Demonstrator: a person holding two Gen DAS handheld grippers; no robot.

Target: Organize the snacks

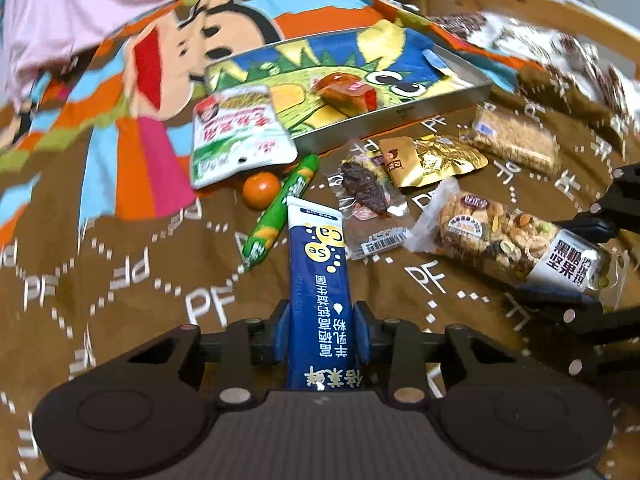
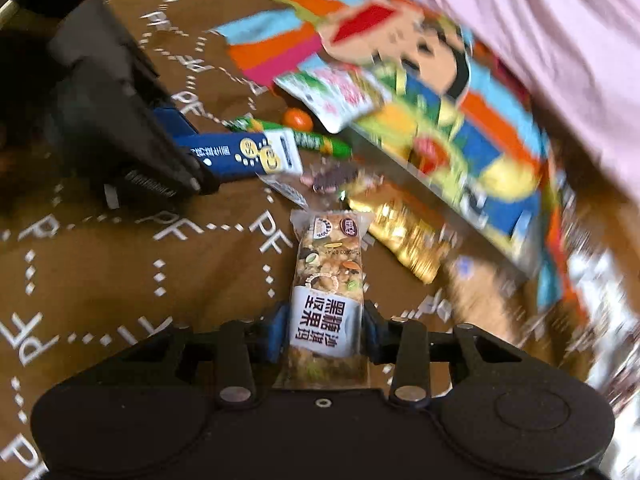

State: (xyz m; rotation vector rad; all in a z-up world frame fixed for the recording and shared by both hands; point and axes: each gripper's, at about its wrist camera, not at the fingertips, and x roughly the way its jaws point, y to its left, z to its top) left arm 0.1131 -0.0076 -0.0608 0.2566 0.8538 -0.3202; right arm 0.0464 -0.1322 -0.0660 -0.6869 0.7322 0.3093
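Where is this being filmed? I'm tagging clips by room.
Probably a bed in a home: snacks lie on a soft brown cartoon-print blanket, beside pink bedding and a wooden frame.

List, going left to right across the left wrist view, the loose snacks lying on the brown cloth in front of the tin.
Small orange → green stick → dark dried-fruit packet → gold packet → pale grain bar.

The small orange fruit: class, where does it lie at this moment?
In the left wrist view the small orange fruit lies left of centre on the brown cloth, below the white-green pouch and beside the green stick.
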